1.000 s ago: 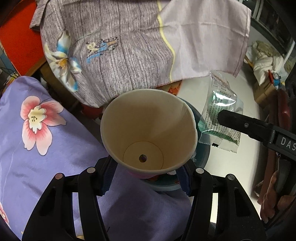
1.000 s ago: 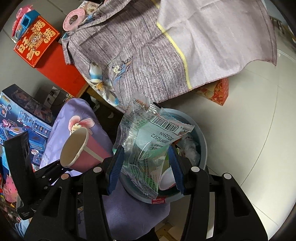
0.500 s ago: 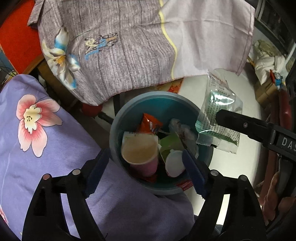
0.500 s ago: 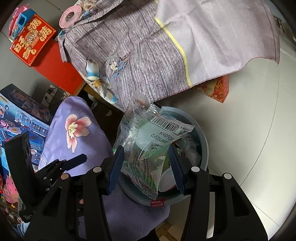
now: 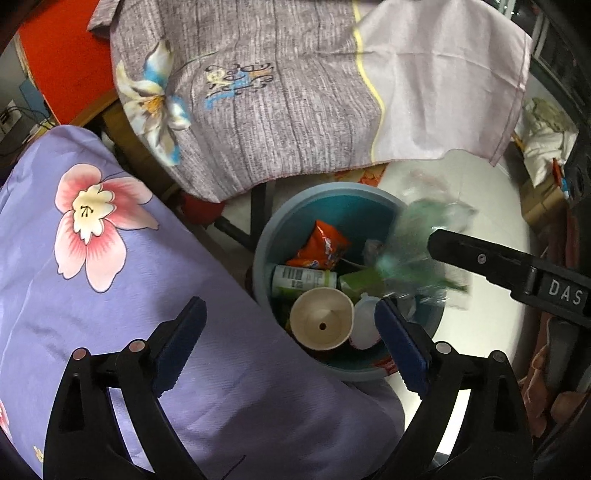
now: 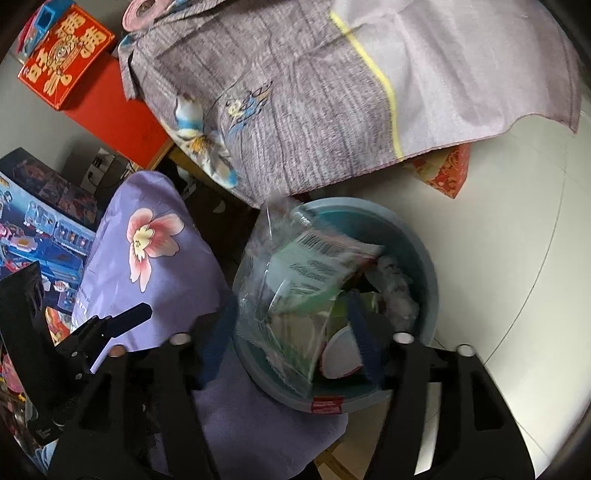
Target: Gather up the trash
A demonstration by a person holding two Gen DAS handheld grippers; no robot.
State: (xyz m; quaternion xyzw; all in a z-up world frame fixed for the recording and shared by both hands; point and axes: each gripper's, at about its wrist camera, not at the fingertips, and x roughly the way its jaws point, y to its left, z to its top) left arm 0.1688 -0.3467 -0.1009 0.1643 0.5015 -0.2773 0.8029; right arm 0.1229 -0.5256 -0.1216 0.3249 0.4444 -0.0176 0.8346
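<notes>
Pale floor (image 6: 498, 240) — seemingly under teal bin (image 6: 430, 280)

Cluttered room corner over pale tiled floor (image 6: 517, 229).
Draped with grey floral cloth (image 5: 280, 92) and lilac flowered cloth (image 5: 110, 258); red cabinet (image 6: 122, 118) and toy boxes (image 6: 40, 221) at left.

A grey-lilac cloth (image 5: 280, 107) with a printed flower and a yellow stripe is draped across the twelve o'clock area, its pale end hanging toward two o'clock. A purple floral cloth (image 5: 110, 258) is spread from nine to six o'clock. Red furniture (image 6: 118, 110) is seen at ten o'clock, topped by a red box with gold characters (image 6: 64, 59) and a pink tape roll (image 6: 142, 11). A blue toy box (image 6: 40, 221) is placed at nine o'clock. A patterned red box (image 6: 448, 170) lies on the pale floor (image 6: 517, 240) at two o'clock, partly under the draped cloth.
</notes>
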